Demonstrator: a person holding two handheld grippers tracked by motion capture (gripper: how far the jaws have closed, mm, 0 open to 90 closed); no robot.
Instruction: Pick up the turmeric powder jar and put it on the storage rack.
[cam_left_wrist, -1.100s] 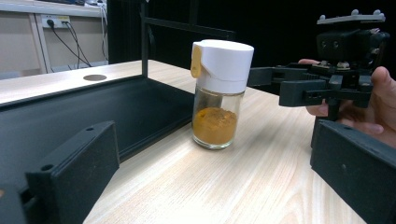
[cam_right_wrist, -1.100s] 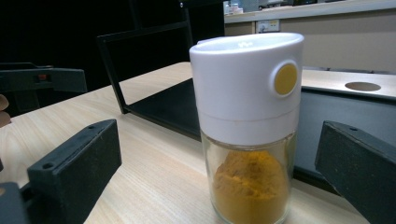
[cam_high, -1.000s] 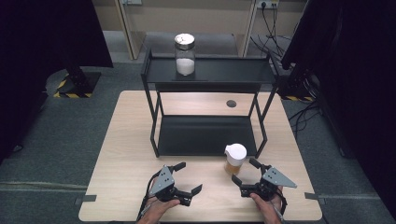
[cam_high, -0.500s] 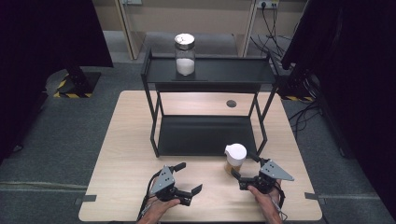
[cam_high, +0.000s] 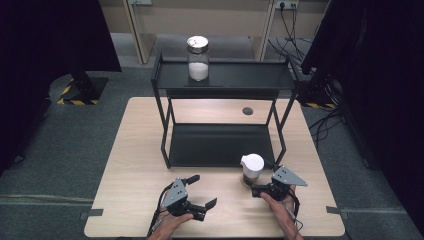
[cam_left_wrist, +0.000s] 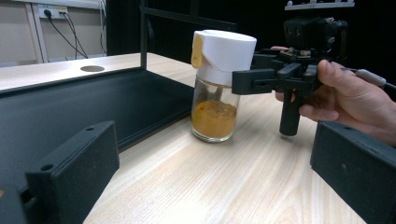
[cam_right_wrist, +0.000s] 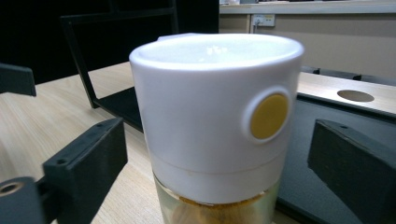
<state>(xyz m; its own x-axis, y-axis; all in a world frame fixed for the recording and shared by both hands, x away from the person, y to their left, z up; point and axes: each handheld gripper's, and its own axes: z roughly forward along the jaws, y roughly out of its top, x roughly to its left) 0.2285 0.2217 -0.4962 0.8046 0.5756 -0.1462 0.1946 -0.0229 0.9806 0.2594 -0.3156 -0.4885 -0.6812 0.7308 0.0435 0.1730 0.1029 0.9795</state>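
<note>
A glass spice jar (cam_high: 251, 169) (cam_left_wrist: 219, 88) with a white lid and orange powder inside stands on the wooden table, just in front of the black rack's lower shelf (cam_high: 220, 145). My right gripper (cam_high: 260, 179) (cam_right_wrist: 219, 158) reaches in from the right with one jaw on each side of the lid. Its jaws have just been closing, with the jar between them. Gaps still show on both sides, so the pads do not press on it. My left gripper (cam_high: 202, 191) (cam_left_wrist: 215, 177) rests open near the front edge, left of the jar, with nothing between its fingers.
The black two-level rack (cam_high: 240, 75) takes up the middle of the table. A glass jar of white powder (cam_high: 198, 57) stands on its top shelf. A round hole (cam_high: 247, 111) is in the tabletop behind the rack. Bare wood lies between the two grippers.
The right gripper has moved in toward the spice jar until its jaws straddle the lid, and the jaws have narrowed a little. The left gripper and the jar have not moved.
</note>
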